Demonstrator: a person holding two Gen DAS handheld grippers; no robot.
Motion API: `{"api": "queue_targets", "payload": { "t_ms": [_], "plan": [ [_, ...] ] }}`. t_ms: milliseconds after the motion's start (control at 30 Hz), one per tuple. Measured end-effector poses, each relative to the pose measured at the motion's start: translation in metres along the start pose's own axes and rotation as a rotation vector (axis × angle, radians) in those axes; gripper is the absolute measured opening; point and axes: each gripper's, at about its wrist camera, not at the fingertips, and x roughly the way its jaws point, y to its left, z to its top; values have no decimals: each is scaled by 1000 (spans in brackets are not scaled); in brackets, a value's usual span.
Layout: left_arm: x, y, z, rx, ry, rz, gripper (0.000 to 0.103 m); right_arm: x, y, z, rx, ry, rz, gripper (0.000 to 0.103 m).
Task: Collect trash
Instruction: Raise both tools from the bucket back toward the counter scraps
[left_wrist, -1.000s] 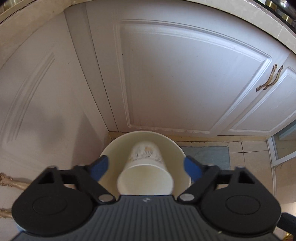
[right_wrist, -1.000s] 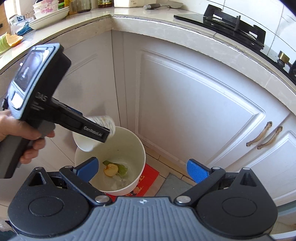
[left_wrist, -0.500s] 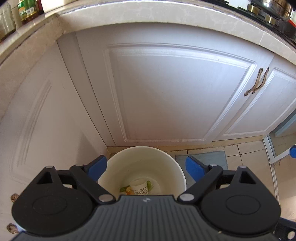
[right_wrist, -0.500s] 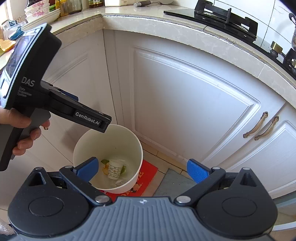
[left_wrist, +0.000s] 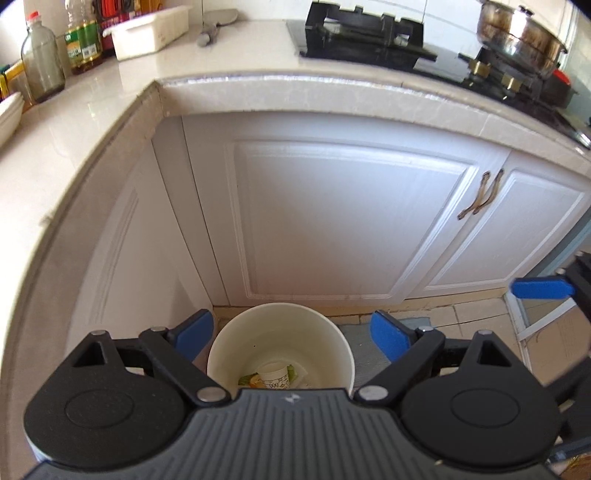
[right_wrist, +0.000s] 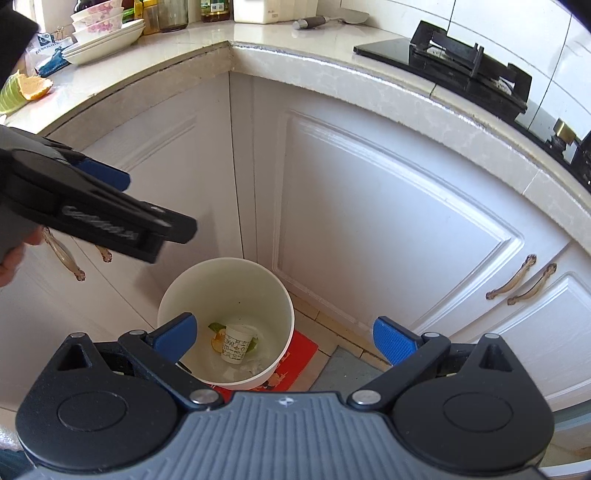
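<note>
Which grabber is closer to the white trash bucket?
Probably the left. The left gripper hangs open almost straight above the white bucket. The right gripper, also open, looks down at it from farther back and to the side.

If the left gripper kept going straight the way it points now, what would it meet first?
Probably the white cabinet door behind the bin. The open left gripper aims above the bin's rim, though depth is unclear.

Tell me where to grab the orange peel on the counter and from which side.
Take the orange peel across its thin curled edge, coming down from above with the left claw, which hangs nearer that stretch of counter. It lies low beside a green scrap, with stacked plates behind, so a level approach looks crowded. Both claws are open and empty.
</note>
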Motion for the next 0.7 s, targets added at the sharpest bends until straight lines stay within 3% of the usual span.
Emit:
{"api": "queue_targets", "payload": {
  "t_ms": [367, 700],
  "plan": [
    [-94, 24, -7, -14, -102, 62, 97, -33, 24, 31, -69, -76, 2, 103],
    [-141, 76, -33, -141, -151, 236, 97, -51, 64, 68, -125, -149, 73, 103]
  ]
}}
